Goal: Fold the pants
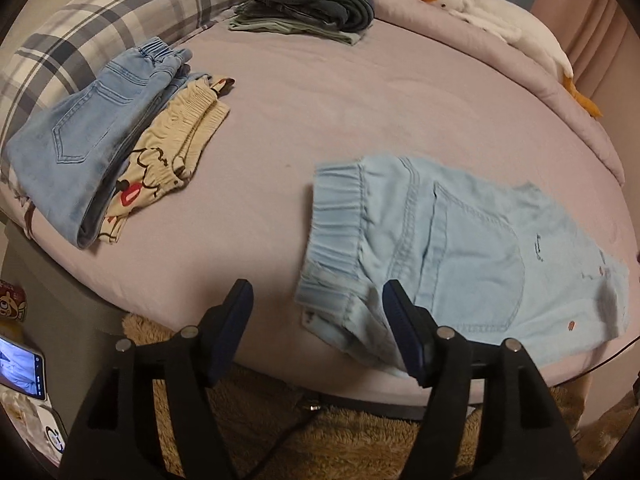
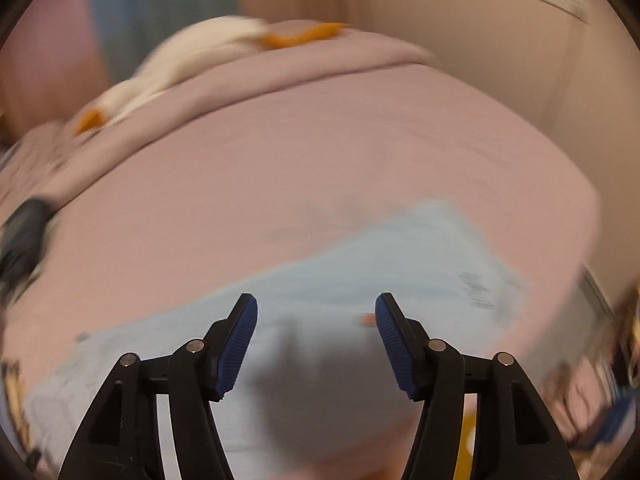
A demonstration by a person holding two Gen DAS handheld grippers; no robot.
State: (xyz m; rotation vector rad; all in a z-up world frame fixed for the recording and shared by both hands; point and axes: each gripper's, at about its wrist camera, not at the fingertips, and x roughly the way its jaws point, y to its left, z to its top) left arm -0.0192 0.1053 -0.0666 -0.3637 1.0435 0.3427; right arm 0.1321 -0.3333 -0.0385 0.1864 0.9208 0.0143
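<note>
The pale blue denim pants [image 1: 472, 252] lie flat on the bed near its front edge, folded to a short, wide shape. The elastic waistband, gathered in ribs, points to the left, and 1 back pocket with double stitching faces up. Small dark and red marks show on the cloth at the right. In the right wrist view the pants [image 2: 360, 264] are blurred.

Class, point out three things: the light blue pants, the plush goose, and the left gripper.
light blue pants [image 1: 476, 256], left wrist view, on the back pocket.
plush goose [image 1: 516, 26], left wrist view, on its white body.
left gripper [image 1: 318, 312], left wrist view, midway between fingertips.
</note>
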